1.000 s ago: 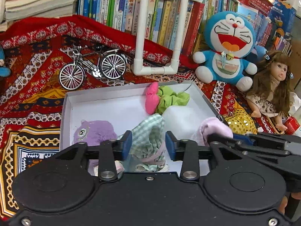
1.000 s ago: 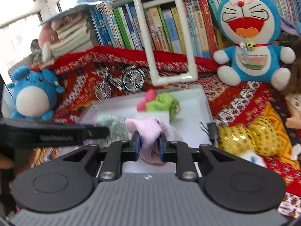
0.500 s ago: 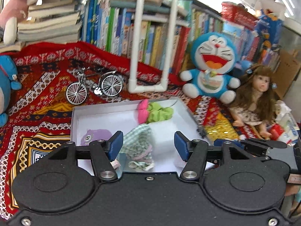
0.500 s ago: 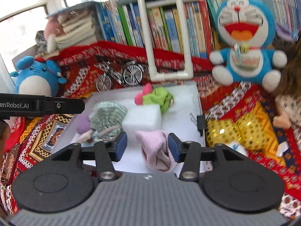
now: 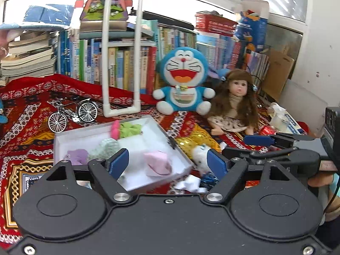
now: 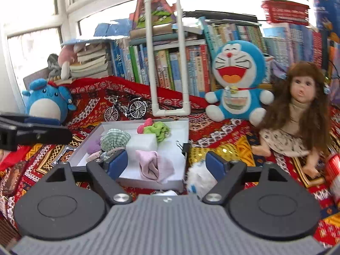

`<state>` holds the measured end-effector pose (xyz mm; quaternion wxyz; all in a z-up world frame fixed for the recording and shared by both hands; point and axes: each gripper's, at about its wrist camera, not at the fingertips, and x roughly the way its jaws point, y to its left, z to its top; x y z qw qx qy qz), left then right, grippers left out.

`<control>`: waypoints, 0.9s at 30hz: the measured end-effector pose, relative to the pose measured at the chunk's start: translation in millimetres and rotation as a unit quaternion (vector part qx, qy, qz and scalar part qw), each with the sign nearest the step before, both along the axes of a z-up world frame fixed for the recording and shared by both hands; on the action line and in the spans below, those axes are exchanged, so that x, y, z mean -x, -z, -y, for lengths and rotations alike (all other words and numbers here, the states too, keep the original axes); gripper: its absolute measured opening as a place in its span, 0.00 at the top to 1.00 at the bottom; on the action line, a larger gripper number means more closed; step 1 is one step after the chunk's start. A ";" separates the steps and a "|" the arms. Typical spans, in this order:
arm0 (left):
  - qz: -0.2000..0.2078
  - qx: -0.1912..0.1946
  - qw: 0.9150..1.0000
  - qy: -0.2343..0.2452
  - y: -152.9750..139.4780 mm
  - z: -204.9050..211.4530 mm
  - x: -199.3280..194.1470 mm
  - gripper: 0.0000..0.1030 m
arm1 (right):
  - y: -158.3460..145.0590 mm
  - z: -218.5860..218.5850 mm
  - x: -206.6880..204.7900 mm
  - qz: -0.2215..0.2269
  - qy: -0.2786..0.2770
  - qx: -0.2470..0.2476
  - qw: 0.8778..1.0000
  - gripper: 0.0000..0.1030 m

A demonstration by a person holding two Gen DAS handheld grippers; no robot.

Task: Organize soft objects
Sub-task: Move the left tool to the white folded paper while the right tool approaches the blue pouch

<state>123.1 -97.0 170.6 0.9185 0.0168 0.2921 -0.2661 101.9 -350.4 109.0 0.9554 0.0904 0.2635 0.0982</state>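
A white tray (image 5: 63,140) (image 6: 93,136) lies on the patterned red cloth. In it lie a pink cloth (image 5: 158,164) (image 6: 154,166), a green checked cloth (image 5: 106,148) (image 6: 114,139), a purple plush (image 5: 77,156) (image 6: 93,147), a green and pink plush (image 5: 127,127) (image 6: 155,128) and a white block (image 6: 141,144). My left gripper (image 5: 167,163) is open and empty above the tray's near right corner. My right gripper (image 6: 167,165) is open and empty, raised over the tray's near edge; it also shows in the left wrist view (image 5: 258,140).
A Doraemon plush (image 5: 182,85) (image 6: 235,80) and a doll (image 5: 233,102) (image 6: 297,114) sit at the back right. A model bicycle (image 5: 72,114) (image 6: 125,110) and a white pipe frame (image 5: 121,51) (image 6: 167,51) stand behind the tray. A blue plush (image 6: 46,99) sits left. A gold sequin item (image 5: 197,142) (image 6: 221,152) lies right of the tray.
My right gripper let go of the pink cloth, which now lies in the tray. Both grippers opened wider and drew back and up from the tray.
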 end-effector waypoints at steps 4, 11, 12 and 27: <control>-0.006 0.001 1.000 0.005 11.6 14.8 21.8 0.23 | 3.9 21.0 17.5 0.002 0.020 -0.030 0.999 0.14; 0.008 0.009 1.000 0.003 39.1 42.9 53.7 0.23 | 22.0 49.9 34.8 -0.008 0.039 -0.081 0.996 0.14; 0.011 0.010 1.000 0.002 43.2 46.1 56.4 0.24 | 25.8 53.3 36.1 -0.012 0.041 -0.087 0.995 0.14; 0.032 -0.023 0.999 -0.032 89.5 88.5 60.9 0.75 | 68.8 78.9 45.4 -0.046 0.036 -0.185 0.981 0.23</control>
